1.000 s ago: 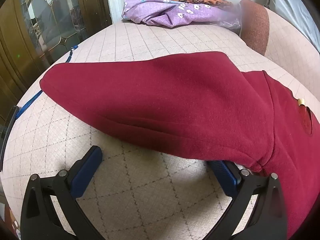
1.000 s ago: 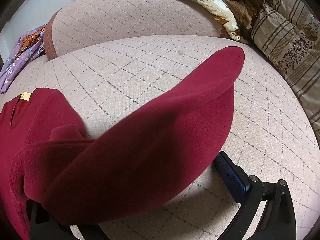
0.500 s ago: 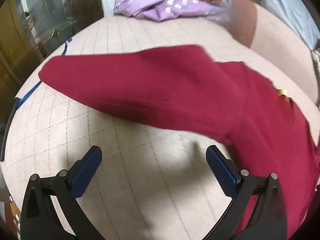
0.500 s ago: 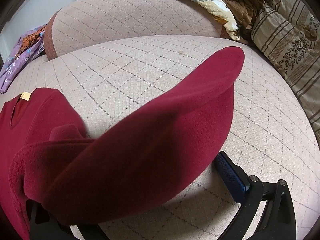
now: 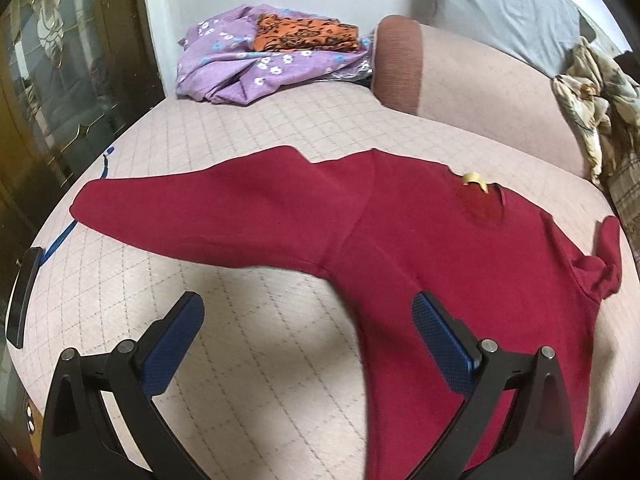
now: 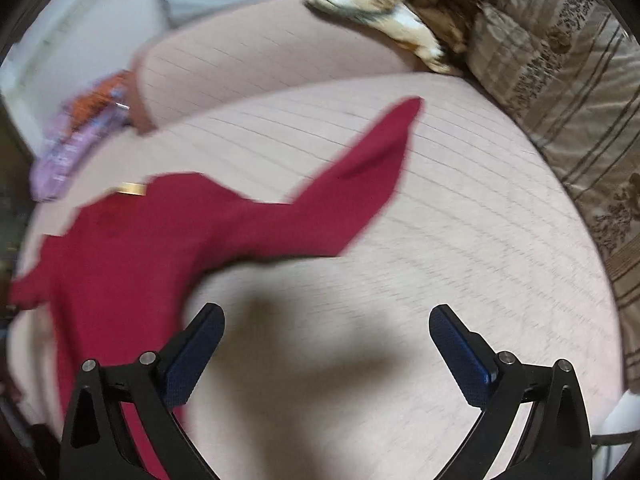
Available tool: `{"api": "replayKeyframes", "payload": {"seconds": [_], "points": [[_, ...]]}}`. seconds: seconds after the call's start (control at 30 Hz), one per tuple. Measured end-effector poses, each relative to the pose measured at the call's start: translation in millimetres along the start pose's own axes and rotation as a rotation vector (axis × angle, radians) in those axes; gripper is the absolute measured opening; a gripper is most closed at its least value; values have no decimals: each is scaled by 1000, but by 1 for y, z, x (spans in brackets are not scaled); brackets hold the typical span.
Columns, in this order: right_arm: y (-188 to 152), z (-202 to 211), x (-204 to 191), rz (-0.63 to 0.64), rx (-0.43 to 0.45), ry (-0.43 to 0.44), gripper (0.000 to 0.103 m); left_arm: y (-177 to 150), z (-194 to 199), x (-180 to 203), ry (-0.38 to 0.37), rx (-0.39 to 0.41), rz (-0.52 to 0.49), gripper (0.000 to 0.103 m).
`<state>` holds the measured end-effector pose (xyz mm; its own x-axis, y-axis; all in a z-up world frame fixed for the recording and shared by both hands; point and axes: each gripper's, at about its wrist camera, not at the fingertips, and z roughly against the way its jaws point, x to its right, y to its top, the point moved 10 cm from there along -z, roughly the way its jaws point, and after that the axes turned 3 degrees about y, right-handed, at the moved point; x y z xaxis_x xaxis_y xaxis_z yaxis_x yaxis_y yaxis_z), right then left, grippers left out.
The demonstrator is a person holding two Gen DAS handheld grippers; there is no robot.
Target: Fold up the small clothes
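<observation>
A dark red long-sleeved top (image 5: 420,248) lies flat on the pink quilted cushion (image 5: 248,360), with a small yellow tag (image 5: 474,180) at its neck. Its left sleeve (image 5: 192,204) stretches out to the left. In the right wrist view the top (image 6: 132,240) shows with its other sleeve (image 6: 360,188) spread up to the right. My left gripper (image 5: 307,338) is open and empty, raised above the cushion beside the top's body. My right gripper (image 6: 326,354) is open and empty above bare cushion; this view is blurred.
A purple flowered cloth (image 5: 256,64) with an orange patterned one (image 5: 304,34) lies at the back. A round bolster (image 5: 400,64) and backrest stand behind. Crumpled brown fabric (image 6: 400,8) and a striped pillow (image 6: 560,80) lie at the right. A dark phone-like object (image 5: 22,292) sits at the left edge.
Both grippers have pulled back and up from the sleeves. The sleeves, raised close to the cameras before, now lie flat on the cushion, and the whole top is in view.
</observation>
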<state>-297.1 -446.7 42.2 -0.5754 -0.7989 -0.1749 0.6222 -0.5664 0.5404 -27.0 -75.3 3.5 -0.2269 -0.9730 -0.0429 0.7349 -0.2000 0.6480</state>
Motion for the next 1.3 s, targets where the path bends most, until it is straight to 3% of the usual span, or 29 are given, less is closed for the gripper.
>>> {"api": "replayKeyframes", "payload": {"seconds": [0.23, 0.4, 0.63, 0.9, 1.2, 1.3], "points": [[-3, 18, -117, 137, 21, 173, 103, -2, 9, 10, -15, 11, 22, 103], [-16, -1, -191, 233, 3, 209, 102, -3, 10, 12, -5, 28, -2, 103], [-24, -23, -247, 306, 14, 209, 101, -2, -2, 2, 2, 32, 31, 103], [-24, -42, -258, 293, 21, 167, 102, -2, -17, 11, 4, 21, 27, 103], [-13, -58, -238, 232, 44, 131, 103, 10, -19, 48, -31, 19, -3, 103], [-6, -57, -233, 267, 60, 127, 103, 13, -20, 60, -34, 46, -2, 103]]}}
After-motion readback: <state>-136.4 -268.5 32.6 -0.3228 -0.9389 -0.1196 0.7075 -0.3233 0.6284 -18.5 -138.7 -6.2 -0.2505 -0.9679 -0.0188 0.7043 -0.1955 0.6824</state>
